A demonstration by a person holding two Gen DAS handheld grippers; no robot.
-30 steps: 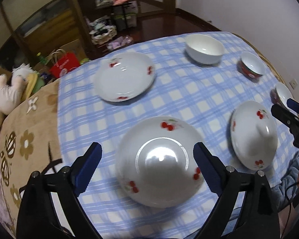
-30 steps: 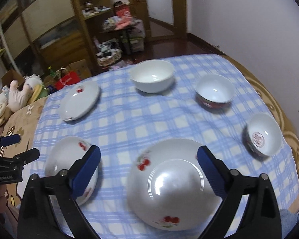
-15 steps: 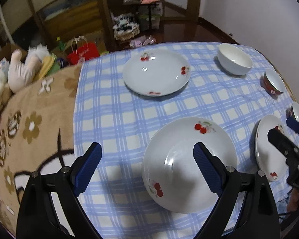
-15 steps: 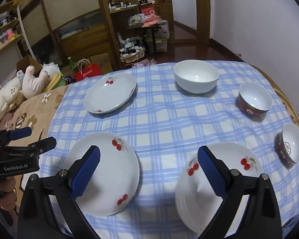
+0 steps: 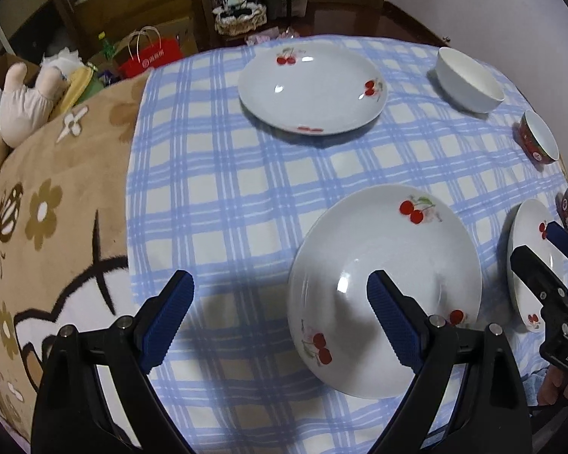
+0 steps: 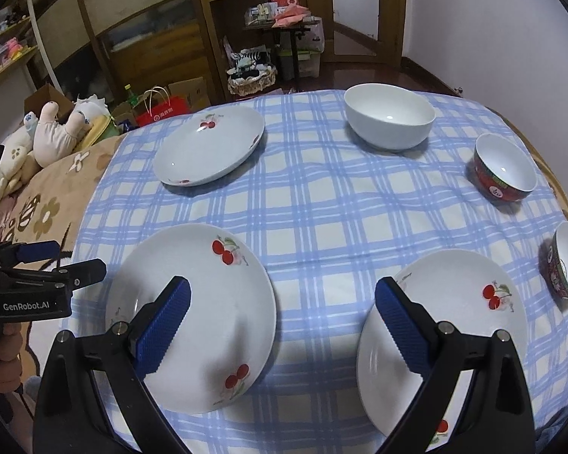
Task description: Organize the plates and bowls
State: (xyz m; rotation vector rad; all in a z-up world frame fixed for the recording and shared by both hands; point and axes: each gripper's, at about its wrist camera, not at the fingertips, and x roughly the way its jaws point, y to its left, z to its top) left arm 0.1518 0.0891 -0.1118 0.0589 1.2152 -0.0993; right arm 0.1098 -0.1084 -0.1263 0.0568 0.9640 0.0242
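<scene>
Three white cherry plates lie on the blue checked cloth (image 6: 322, 208): a far plate (image 5: 312, 87) (image 6: 210, 145), a near left plate (image 5: 382, 287) (image 6: 193, 314) and a near right plate (image 5: 530, 261) (image 6: 447, 333). A white bowl (image 6: 390, 121) (image 5: 467, 79) and two red bowls (image 6: 505, 172) (image 6: 566, 265) stand along the right. My left gripper (image 5: 280, 314) (image 6: 38, 265) is open, its right finger over the near left plate, its left finger over cloth. My right gripper (image 6: 282, 321) (image 5: 549, 265) is open above the gap between the two near plates. Neither holds anything.
A brown flowered blanket (image 5: 49, 208) covers the surface left of the cloth. Plush toys (image 6: 56, 132) lie at its far end. Behind stand a red bag (image 5: 151, 55), wooden shelves (image 6: 132, 38) and a basket (image 6: 252, 75). A white wall (image 6: 492, 19) is at the right.
Both grippers have sunk and shifted left: each plate that lay centred between the fingers now lies toward the right finger. Both stayed open.
</scene>
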